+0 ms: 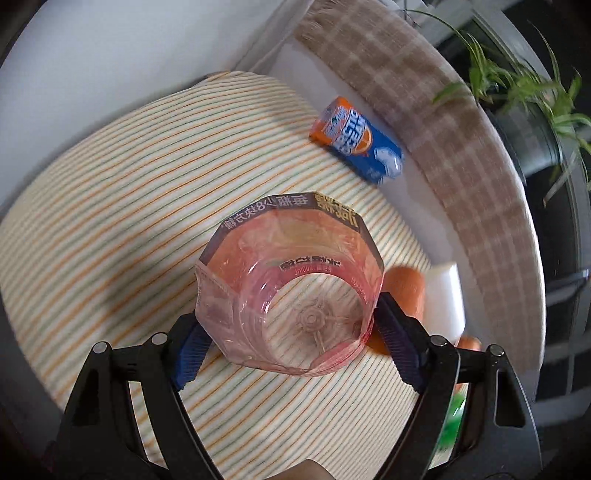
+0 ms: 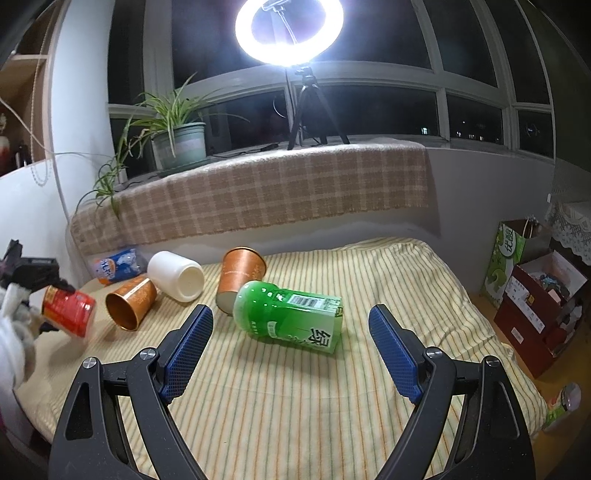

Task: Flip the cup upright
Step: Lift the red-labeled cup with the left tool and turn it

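So the surface here is a bed with a striped sheet [image 2: 295,398], cream with orange and green lines, sitting under a window ledge that's wearing a plaid blanket [image 2: 258,195]. Up on that ledge a potted plant [image 2: 177,142] is sitting next to a ring light [image 2: 290,31] on a tripod, and it's dark outside the windows. Off to the right of the bed there's a green paper bag [image 2: 508,266] and a red box [image 2: 543,314] on the floor.

The left gripper [image 1: 291,336] is gripping a see-through pink cup [image 1: 291,291]: the blue pads [image 1: 190,350] are pressing on its two sides, and the cup is up off the sheet with its open mouth facing the camera, so you're looking straight down to the bottom. From the right wrist view it's showing as a red cup tilted in the air at far left. Beyond those jaws a blue and orange cup [image 1: 356,142] is lying on its side at the sheet's edge.

The right gripper [image 2: 291,350] is hanging wide open, holding nothing. Just ahead, between its jaws, a green cup [image 2: 291,315] is lying on its side. Further ahead and left, a white cup [image 2: 177,275] and an orange cup [image 2: 131,302] are lying tipped over, with another orange cup [image 2: 240,278] mouth-down behind the green one.
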`<state>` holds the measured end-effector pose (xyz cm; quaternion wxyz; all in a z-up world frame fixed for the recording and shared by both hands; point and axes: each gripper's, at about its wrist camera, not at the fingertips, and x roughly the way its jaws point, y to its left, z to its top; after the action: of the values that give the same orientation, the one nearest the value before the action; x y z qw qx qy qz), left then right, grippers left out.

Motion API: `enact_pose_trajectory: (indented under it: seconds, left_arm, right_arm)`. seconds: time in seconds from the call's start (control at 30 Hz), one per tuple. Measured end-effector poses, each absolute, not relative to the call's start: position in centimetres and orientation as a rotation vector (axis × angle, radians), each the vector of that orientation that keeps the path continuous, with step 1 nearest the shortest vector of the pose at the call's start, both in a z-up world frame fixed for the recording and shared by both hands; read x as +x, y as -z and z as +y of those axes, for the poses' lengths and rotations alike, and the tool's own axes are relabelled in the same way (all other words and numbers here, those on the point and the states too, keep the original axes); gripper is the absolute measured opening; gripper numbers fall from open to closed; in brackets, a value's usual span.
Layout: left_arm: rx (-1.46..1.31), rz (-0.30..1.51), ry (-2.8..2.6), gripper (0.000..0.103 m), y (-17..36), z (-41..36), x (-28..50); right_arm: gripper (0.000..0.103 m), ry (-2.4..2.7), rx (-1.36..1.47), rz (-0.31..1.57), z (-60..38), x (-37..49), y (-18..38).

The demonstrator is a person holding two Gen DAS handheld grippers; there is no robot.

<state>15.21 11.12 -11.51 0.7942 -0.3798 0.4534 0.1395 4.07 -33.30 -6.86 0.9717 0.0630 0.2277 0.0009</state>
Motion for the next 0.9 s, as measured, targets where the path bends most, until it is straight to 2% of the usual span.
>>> enact_pose_trajectory:
  seconds: [0.33, 0.7, 0.9]
  left_arm:
    - [-0.608, 1.059, -0.152, 0.084, 8.9, 9.8, 10.8]
    - [-0.352, 1.329, 0.226, 0.084, 10.0, -2.3, 11.1]
    - [-0.251, 1.350, 0.292, 0.084, 10.3, -7.1, 13.3]
  right_arm:
    - [0.086, -0.017, 0.091, 0.446, -31.3, 2.8, 6.1]
    - [0.086, 0.010, 0.062, 0.436, -30.6, 1.4, 5.6]
    - [0.086, 0.065, 0.087, 0.442, -32.6, 0.9, 5.7]
